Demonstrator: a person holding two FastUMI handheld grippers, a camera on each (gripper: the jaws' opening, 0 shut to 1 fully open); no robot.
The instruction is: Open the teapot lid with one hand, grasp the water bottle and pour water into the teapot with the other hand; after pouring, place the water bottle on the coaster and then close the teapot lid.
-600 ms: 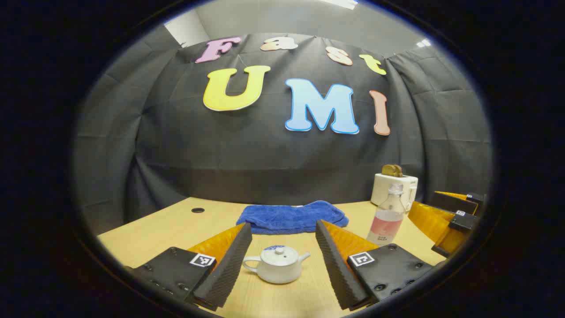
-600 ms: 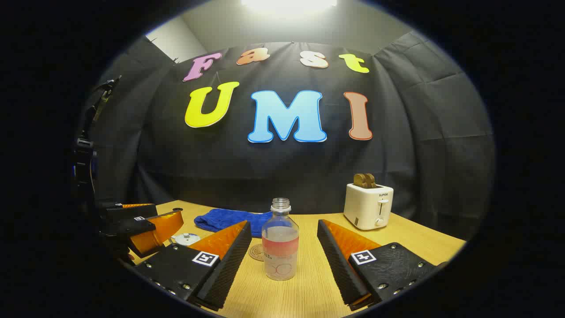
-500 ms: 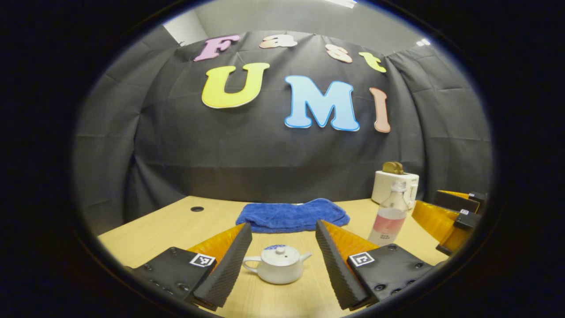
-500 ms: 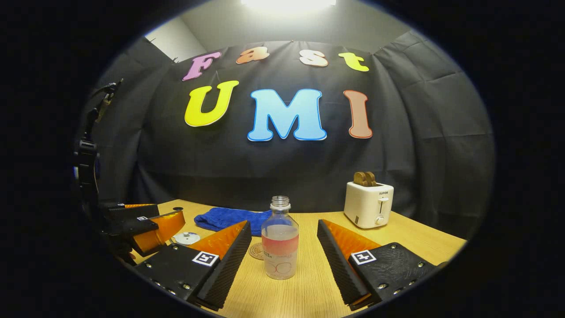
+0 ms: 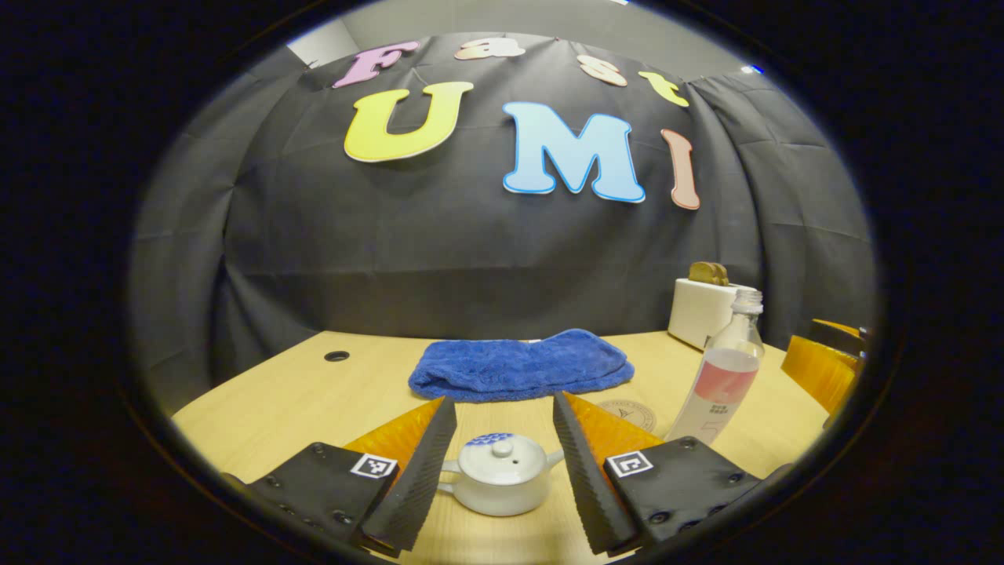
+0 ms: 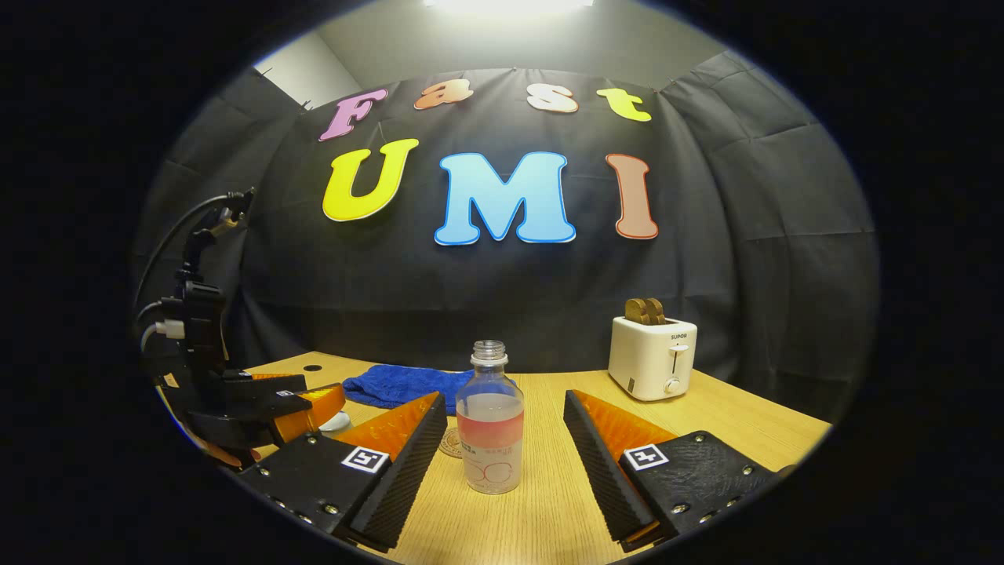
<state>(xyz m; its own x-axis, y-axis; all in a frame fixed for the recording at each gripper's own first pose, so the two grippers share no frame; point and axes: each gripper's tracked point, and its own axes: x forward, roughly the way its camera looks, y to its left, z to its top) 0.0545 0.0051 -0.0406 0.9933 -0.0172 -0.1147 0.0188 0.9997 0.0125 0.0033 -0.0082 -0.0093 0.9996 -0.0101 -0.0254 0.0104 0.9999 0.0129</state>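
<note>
A small white teapot (image 5: 502,486) with its lid (image 5: 502,450) on stands on the wooden table (image 5: 314,400). My left gripper (image 5: 503,402) is open, with one finger on each side of the teapot and a gap at both. An uncapped clear water bottle (image 6: 490,428) with a pink label stands upright between the open fingers of my right gripper (image 6: 503,395), untouched. In the left gripper view the bottle (image 5: 722,380) stands at the right, with the round coaster (image 5: 627,412) beside it. The coaster (image 6: 451,443) lies just behind the bottle. The left gripper (image 6: 290,400) sits low at the left.
A folded blue towel (image 5: 522,365) lies behind the teapot near the wall. A white toaster (image 6: 652,357) with bread in it stands at the back right. The table has a cable hole (image 5: 336,355) at its far left.
My left gripper has moved forward and lower over the teapot, which now sits deeper between its fingers. The right gripper has barely shifted, and the bottle stands where it was.
</note>
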